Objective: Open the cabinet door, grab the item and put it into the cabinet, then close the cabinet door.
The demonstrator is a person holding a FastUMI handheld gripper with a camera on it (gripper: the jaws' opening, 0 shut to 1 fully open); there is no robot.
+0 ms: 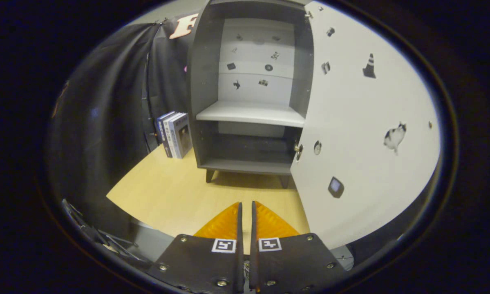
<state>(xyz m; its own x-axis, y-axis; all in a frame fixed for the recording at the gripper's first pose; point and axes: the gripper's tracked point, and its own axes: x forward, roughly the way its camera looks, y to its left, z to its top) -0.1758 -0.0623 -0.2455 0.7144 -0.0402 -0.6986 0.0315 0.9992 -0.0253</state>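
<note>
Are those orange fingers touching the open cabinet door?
Apart. In the gripper view, the gripper has its orange fingers nearly closed with nothing between them, and a strip of bare wooden table shows between them and the open door beside them.

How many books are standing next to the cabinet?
3 upright books stand side by side on the light wooden table, against the left side of the open grey cabinet. More may hide behind them. The gripper, jaws nearly together, holds nothing.
</note>
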